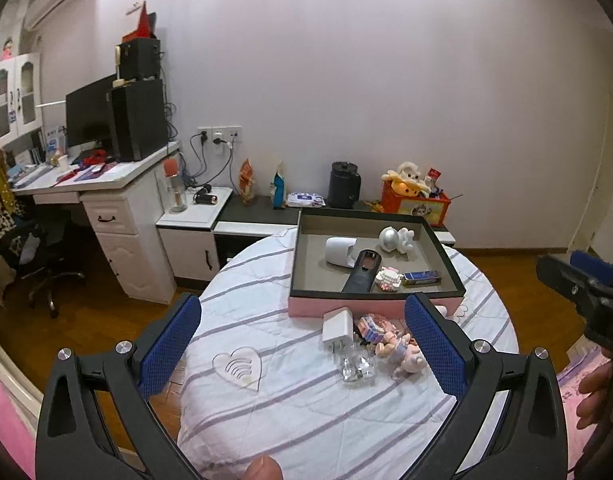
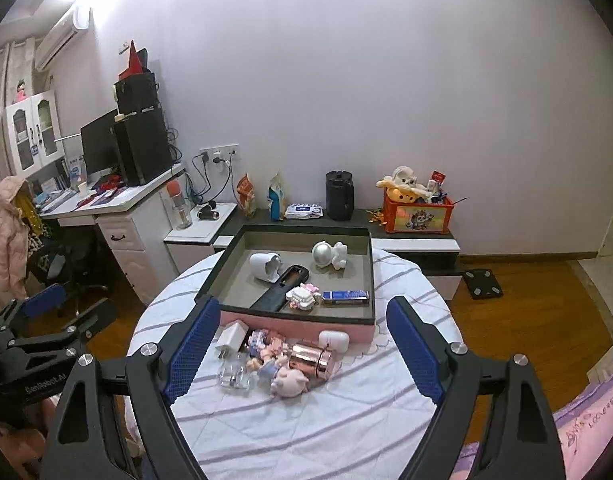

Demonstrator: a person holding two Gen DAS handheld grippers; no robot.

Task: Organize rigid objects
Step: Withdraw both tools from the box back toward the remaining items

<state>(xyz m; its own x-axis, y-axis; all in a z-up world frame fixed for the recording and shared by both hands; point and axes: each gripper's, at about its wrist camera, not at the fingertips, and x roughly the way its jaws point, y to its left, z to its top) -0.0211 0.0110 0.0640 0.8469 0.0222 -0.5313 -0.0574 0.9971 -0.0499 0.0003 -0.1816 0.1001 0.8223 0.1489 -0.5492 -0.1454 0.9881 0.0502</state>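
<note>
On the striped round surface (image 2: 306, 420) a pink-sided tray (image 2: 298, 322) holds several items, a small heap, seemingly figurines (image 2: 284, 376) and a white charger (image 2: 230, 340), lies before it, while left tongs (image 1: 302, 344) and right tongs (image 2: 302, 344) hover spread, empty.

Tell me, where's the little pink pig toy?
The pink pig toy lies on the table outside the pink box, beside the shiny rose-gold cylinder.
</note>
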